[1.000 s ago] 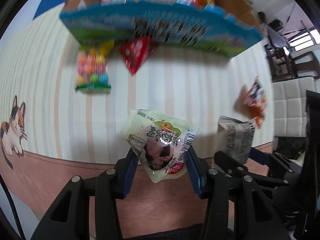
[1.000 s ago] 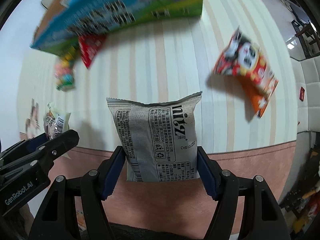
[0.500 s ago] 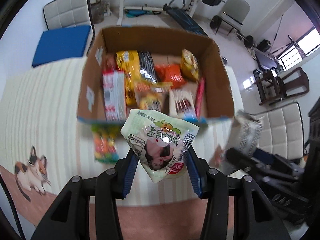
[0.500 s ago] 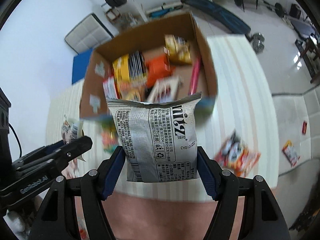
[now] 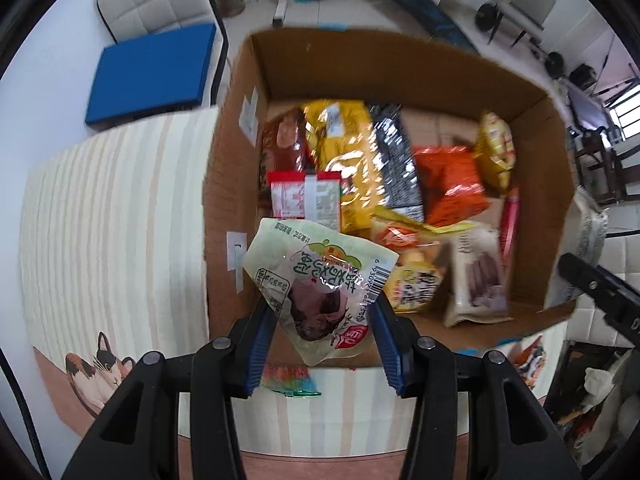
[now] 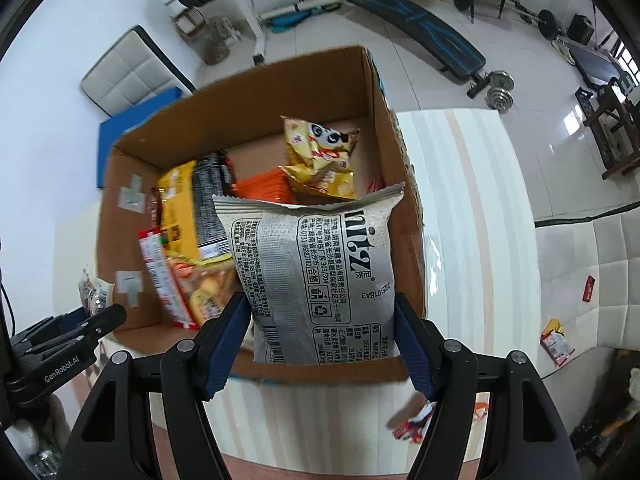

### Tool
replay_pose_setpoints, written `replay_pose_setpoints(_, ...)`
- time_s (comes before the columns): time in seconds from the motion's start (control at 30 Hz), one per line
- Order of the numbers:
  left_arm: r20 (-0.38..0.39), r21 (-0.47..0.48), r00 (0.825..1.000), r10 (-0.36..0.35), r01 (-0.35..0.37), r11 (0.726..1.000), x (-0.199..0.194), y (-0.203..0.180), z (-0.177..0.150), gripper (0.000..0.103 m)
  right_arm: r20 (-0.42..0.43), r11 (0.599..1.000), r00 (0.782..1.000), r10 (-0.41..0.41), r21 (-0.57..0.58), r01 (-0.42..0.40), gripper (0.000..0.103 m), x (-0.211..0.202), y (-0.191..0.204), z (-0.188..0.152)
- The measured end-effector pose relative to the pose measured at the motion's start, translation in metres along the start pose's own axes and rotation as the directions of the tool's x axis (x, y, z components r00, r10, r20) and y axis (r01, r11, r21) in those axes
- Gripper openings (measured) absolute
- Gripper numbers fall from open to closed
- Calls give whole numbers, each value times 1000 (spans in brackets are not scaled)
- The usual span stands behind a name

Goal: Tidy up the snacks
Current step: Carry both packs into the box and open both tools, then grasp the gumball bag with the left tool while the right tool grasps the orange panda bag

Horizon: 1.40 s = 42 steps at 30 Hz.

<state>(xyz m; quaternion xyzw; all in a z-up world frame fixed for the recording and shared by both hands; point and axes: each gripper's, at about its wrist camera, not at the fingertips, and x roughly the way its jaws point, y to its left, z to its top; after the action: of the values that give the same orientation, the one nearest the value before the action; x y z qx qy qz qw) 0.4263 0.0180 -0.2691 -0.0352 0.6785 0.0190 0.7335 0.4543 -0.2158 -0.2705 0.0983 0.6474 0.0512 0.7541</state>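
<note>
Left hand-held gripper clenches a pale green pouch (dark snack visible through its clear window) above the cardboard box; right hand-held gripper grips a silver-grey printed bag over the packed box.

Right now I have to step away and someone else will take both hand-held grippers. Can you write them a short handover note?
Left hand-held gripper: shut on the pale green packet, above the cardboard box.
Right hand-held gripper: shut on the grey bag, also over the box.
Done: many snacks already lie in the box.
Left: release both packets, then collect the candy packet and red packet lying on the table.
</note>
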Motion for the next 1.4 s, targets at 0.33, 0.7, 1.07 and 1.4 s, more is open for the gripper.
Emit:
replay_pose_setpoints(0.33,-46,-34,998,-46,44,998,19,6,5,78,-70,999,997,27,28,-25,92,21,-3,3)
replay_pose_setpoints(0.7,22,1,997,-70,70,998,-18,-5,-6,88,-38,1000,999,22,13,-22,93,0,1,-15)
replay_pose_setpoints(1.07,167,1,985,-40,40,999,-55,-7,-47,88,64,998,998,-17,-52,21,94,-41,18,-66)
replay_pose_setpoints(1.4,175,-47,985,-10,19,999,-40,-11,-111,88,0,985,1000,-17,171,17,95,-20,-61,-128)
